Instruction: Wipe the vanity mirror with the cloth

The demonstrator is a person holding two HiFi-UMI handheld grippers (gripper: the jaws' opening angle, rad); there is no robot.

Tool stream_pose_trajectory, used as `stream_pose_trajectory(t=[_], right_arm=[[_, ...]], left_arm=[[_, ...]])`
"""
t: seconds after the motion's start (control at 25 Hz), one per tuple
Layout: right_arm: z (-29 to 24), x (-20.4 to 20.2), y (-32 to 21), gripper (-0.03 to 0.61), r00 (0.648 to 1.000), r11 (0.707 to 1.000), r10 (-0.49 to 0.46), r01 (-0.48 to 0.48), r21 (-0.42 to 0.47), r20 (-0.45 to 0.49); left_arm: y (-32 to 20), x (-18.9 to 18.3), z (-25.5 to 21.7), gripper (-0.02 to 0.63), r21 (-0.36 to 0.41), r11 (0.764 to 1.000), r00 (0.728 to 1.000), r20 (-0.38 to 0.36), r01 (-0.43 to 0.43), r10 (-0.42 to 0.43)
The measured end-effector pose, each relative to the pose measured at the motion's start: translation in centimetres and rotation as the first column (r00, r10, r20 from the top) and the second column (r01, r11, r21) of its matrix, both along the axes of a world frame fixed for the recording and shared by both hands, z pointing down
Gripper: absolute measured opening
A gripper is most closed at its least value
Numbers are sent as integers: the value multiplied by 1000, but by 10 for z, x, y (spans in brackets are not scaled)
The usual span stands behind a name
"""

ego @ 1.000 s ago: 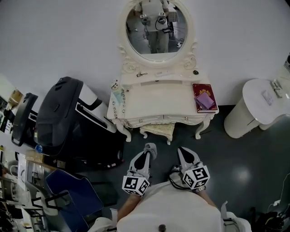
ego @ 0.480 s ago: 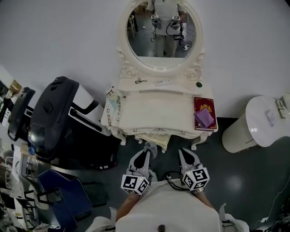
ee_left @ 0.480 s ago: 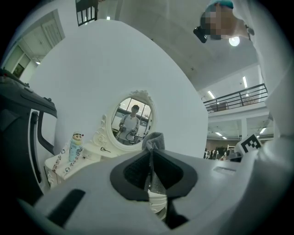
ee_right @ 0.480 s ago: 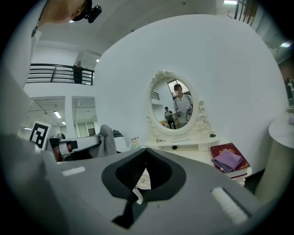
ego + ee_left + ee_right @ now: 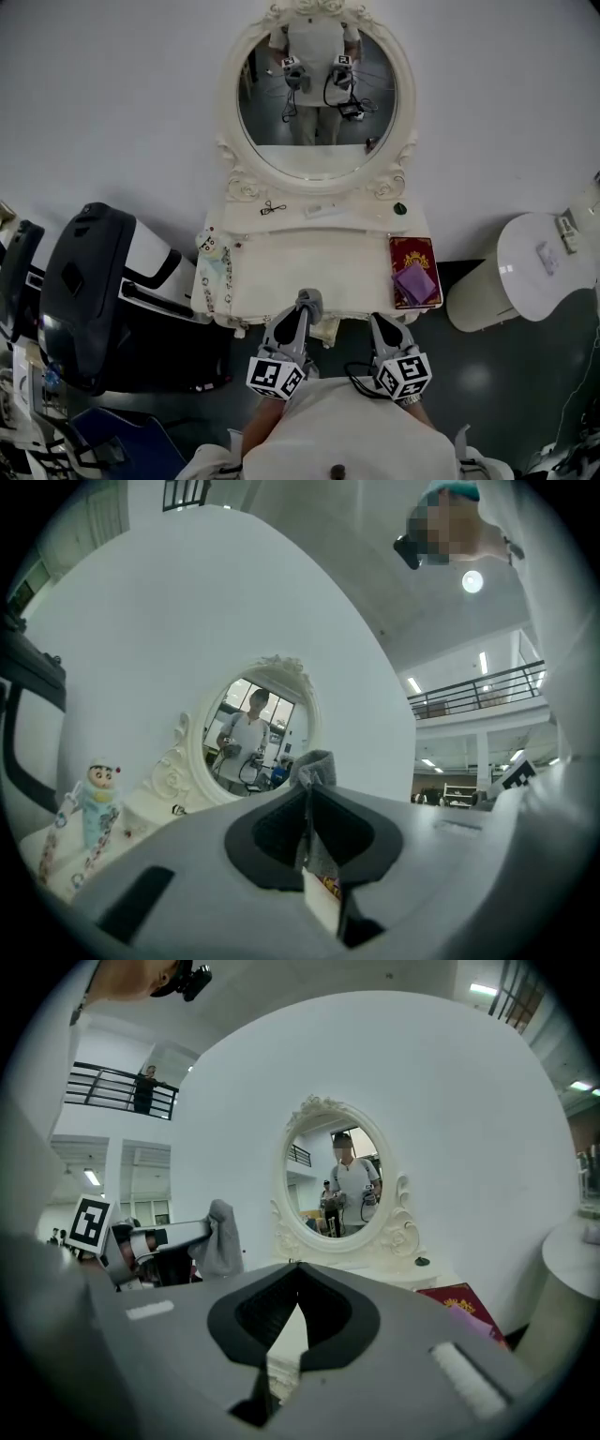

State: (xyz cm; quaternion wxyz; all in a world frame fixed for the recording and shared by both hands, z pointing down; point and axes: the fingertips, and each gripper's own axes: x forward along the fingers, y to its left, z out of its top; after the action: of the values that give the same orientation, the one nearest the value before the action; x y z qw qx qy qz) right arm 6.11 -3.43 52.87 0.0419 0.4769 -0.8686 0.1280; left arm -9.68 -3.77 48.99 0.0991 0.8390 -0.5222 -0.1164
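here, left gripper with jaws clamped on a small grey fabric cloth, held over the front edge of the cream carved vanity table, well apart from the oval white-framed vanity mirror at its back; right gripper just beside, jaws together, nothing between them.

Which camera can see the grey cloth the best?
The right gripper view: it shows the grey cloth from the side, hanging whole from the left gripper. The left gripper view shows only its top edge poking above the shut jaws. The head view shows a tiny grey blob.
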Motion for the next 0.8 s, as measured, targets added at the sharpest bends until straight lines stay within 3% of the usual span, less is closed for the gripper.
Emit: stream_pose_trajectory(t=[0.32,0.52,0.8], right_arm=[[-22,-29,-89,8,993,993,119,-119,19,24],[-9,-46,-115,8,992,992,123,-123,0,2],[-17,-33,-160,8,994,994,110,-111,22,17]], left_arm=[[-110,-25,-29,25,16,998,997,42,-67,66],[-168,-40,-44,25,30,999,997,66,-39,37],[-230,-35,-96,25,70,997,998,63,-19,14]])
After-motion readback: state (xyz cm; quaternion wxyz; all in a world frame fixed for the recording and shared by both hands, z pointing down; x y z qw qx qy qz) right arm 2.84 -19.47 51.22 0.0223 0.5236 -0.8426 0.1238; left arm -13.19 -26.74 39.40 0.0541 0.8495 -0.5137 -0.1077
